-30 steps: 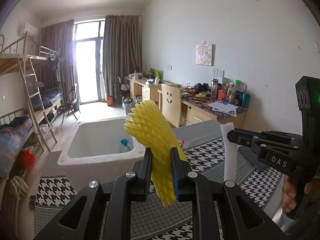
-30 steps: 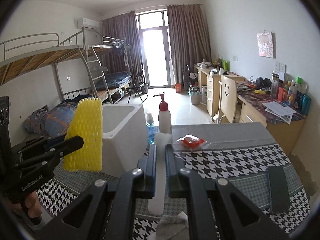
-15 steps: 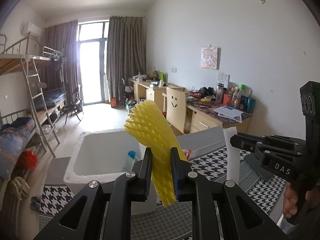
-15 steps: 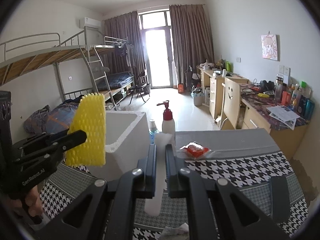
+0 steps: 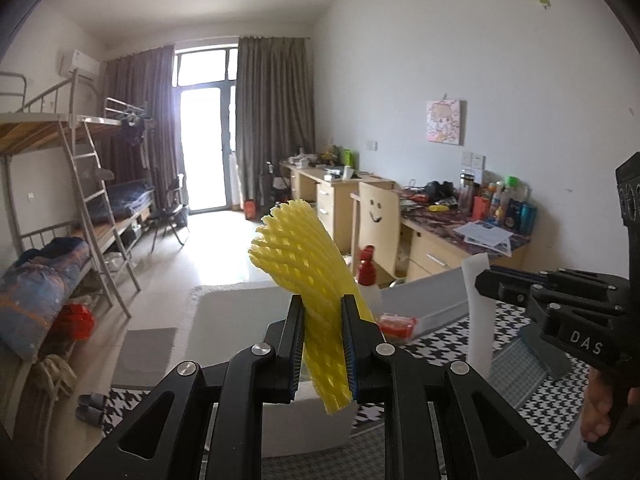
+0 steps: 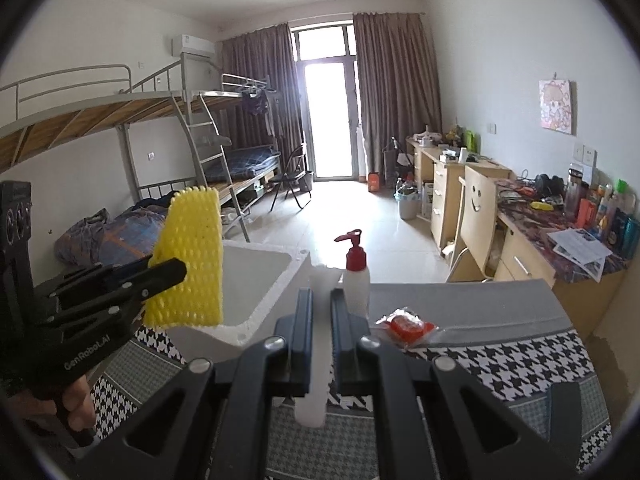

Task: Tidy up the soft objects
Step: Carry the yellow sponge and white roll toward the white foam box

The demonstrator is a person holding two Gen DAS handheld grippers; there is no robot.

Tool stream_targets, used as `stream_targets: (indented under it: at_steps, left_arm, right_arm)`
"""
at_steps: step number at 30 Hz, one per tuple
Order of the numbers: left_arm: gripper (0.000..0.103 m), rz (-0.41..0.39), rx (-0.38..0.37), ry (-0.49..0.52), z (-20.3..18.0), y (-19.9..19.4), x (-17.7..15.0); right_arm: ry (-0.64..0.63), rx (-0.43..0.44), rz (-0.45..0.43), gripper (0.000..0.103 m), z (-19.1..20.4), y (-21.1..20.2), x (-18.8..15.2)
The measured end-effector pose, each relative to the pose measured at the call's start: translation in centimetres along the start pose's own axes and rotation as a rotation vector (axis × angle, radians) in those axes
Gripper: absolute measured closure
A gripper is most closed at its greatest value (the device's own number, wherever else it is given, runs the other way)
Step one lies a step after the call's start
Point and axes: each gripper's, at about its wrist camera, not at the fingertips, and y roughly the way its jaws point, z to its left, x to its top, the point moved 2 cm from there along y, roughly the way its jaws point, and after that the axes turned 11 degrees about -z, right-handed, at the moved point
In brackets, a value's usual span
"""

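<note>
My left gripper (image 5: 322,344) is shut on a yellow foam net sleeve (image 5: 308,280), held upright above the near side of the white foam box (image 5: 216,320). The sleeve (image 6: 192,256) and that gripper (image 6: 160,276) also show at the left of the right wrist view, over the box (image 6: 276,280). My right gripper (image 6: 320,340) is shut on a white foam strip (image 6: 316,396), held upright over the table. The strip (image 5: 478,312) and right gripper (image 5: 496,284) show at the right of the left wrist view.
A red-capped pump bottle (image 6: 356,276) stands just right of the box. A red packet in clear wrap (image 6: 406,326) lies on the houndstooth tablecloth (image 6: 500,364). A dark grey block (image 5: 540,348) lies on the table at right. Bunk beds, desks and a chair stand beyond.
Both grippers have risen and moved toward the foam box, still holding the yellow sleeve and the white strip. The box now sits lower and closer in both views.
</note>
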Motion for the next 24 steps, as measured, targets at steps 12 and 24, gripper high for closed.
stream_targets:
  at_steps: [12,24]
  left_arm:
    - [0.084,0.034,0.083,-0.004,2.5,2.2,-0.3]
    - [0.084,0.088,0.154,-0.020,4.7,4.8,-1.6]
  right_arm:
    - [0.003,0.066,0.031,0.092,1.0,2.7,0.9]
    - [-0.018,0.104,0.057,0.092,2.3,4.6,1.5]
